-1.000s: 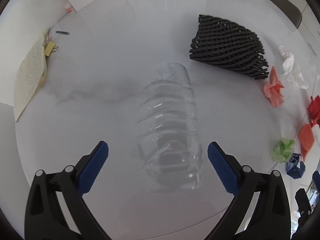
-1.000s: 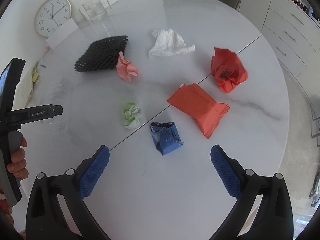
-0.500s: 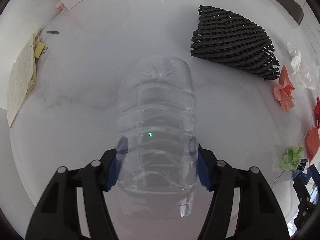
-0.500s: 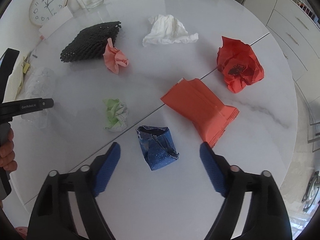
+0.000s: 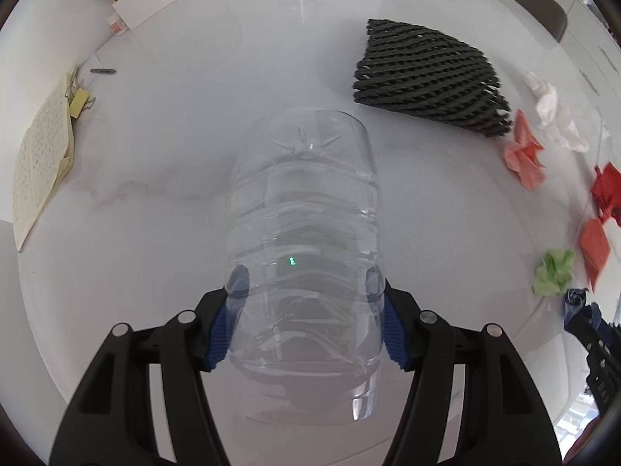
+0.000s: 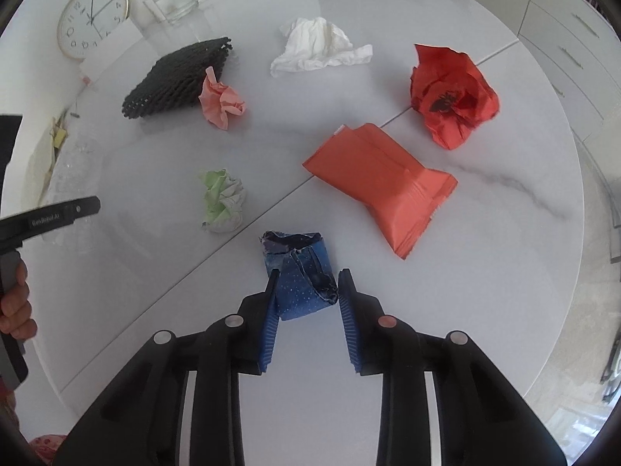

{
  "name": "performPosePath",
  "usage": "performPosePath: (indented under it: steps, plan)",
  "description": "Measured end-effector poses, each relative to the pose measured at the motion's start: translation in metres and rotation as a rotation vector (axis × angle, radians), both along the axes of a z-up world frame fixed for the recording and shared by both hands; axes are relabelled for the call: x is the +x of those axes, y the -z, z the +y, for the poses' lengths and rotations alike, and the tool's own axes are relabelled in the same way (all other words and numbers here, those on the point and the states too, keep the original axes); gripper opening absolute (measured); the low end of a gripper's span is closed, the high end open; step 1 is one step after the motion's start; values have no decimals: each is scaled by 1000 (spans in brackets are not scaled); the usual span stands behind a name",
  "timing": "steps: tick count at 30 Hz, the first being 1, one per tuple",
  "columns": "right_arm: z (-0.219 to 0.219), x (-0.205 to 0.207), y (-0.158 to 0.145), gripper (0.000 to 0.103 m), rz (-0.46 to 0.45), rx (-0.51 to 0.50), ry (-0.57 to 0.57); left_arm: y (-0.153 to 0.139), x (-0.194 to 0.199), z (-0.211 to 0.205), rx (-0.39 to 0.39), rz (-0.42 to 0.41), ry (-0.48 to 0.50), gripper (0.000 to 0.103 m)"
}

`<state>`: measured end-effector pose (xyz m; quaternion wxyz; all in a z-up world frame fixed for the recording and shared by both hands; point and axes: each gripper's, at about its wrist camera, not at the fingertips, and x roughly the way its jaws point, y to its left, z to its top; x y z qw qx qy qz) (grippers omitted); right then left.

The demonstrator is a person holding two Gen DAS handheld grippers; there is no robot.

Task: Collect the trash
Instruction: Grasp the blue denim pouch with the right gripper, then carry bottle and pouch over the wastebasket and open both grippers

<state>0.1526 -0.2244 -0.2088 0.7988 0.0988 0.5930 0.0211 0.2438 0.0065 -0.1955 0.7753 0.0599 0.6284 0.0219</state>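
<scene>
My left gripper (image 5: 306,291) is shut on a clear plastic bottle (image 5: 302,209) that lies on the white marble table (image 5: 174,155); its blue pads press both sides. In the right wrist view, my right gripper (image 6: 306,287) has closed around a crumpled blue wrapper (image 6: 299,272), with the pads at its two sides. Around it lie a green paper ball (image 6: 223,198), an orange folded napkin (image 6: 380,182), a red crumpled paper (image 6: 450,93), a pink paper ball (image 6: 221,103), a white tissue (image 6: 318,46) and a black foam net (image 6: 178,77).
A wall clock (image 6: 91,17) and a glass mug (image 6: 174,0) stand at the table's far edge. A notepad with a yellow clip (image 5: 42,155) lies at the left. White drawers (image 6: 574,39) stand beyond the table on the right.
My left gripper closed on the bottle and holds it. My right gripper moved down and closed from wide open around the blue wrapper.
</scene>
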Motion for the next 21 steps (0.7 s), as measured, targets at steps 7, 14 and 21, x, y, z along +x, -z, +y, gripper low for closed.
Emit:
performPosePath:
  steps: [7, 14, 21]
  plan:
    - [-8, -27, -20, 29, -41, 33, 29, -23, -27, -17, -33, -26, 86, 61]
    - [-38, -93, -45, 29, -82, 6, 112, -53, -93, -91, -98, -54, 306, 61]
    - [-96, -188, -55, 29, -88, -36, 287, -62, -169, -186, -150, -32, 561, 61]
